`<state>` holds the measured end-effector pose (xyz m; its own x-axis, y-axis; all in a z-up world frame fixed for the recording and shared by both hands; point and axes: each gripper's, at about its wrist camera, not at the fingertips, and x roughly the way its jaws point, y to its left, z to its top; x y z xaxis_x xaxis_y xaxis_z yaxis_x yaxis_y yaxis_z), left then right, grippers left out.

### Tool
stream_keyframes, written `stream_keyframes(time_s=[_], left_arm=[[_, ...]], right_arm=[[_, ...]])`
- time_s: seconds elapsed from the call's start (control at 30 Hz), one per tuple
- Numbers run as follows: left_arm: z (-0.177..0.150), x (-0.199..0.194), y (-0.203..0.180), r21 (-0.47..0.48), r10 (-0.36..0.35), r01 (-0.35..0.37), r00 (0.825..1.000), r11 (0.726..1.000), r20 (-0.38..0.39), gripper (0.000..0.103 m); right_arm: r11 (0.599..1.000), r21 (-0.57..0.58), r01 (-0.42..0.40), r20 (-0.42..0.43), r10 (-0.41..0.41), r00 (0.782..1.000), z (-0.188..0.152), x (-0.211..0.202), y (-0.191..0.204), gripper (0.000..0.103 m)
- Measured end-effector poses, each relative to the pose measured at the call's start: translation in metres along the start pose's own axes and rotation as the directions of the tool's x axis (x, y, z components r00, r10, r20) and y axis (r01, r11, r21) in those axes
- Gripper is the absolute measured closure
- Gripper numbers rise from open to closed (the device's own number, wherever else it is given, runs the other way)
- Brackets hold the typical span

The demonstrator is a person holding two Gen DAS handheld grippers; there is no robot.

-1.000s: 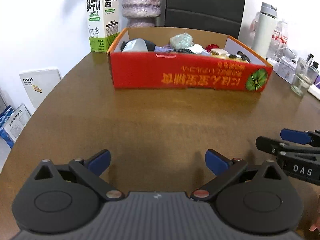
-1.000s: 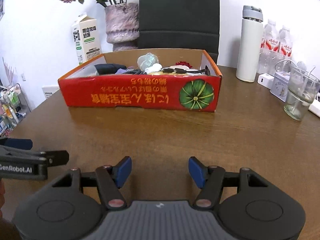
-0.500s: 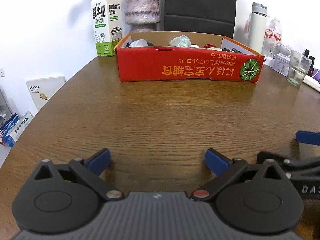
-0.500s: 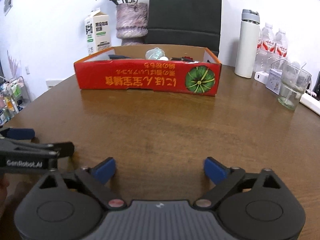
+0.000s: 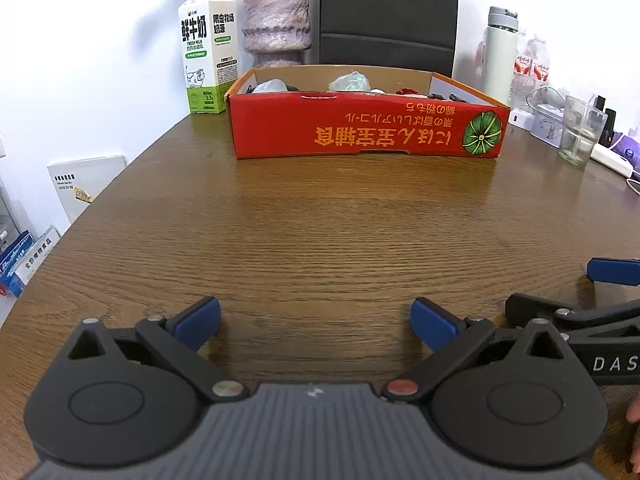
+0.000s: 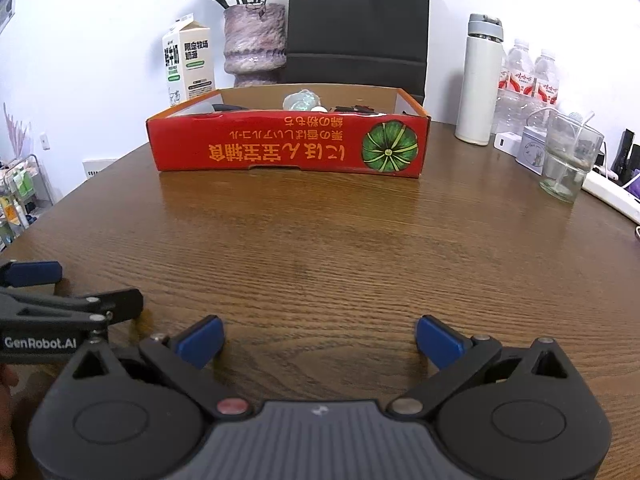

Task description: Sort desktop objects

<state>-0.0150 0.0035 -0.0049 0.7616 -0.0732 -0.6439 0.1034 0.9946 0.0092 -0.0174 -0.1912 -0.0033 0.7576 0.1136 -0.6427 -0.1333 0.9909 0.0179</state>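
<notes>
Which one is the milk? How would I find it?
Find the red box in the middle of the table. Behind its left corner, next to the stone vase, stands the milk carton. It is the only white-and-green thing, with a little cow drawn on it.

Bare table lies open up to the red box.

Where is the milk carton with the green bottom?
The white-and-green milk carton stands upright at the table's far edge, left of the mottled pink vase and just behind the left end of the red cardboard box in both views.
</notes>
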Motion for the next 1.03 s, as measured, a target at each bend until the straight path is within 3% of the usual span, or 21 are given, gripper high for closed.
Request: stream_keyframes(time_s=[1.03], left_arm=[[-0.0003,-0.0007,0.0009,-0.002,-0.001,0.001,1.000,1.000,0.000,0.000]], right_arm=[[1.000,0.006,0.007,0.000,-0.007,1.000,0.0024,0.0045,-0.0019,0.000]])
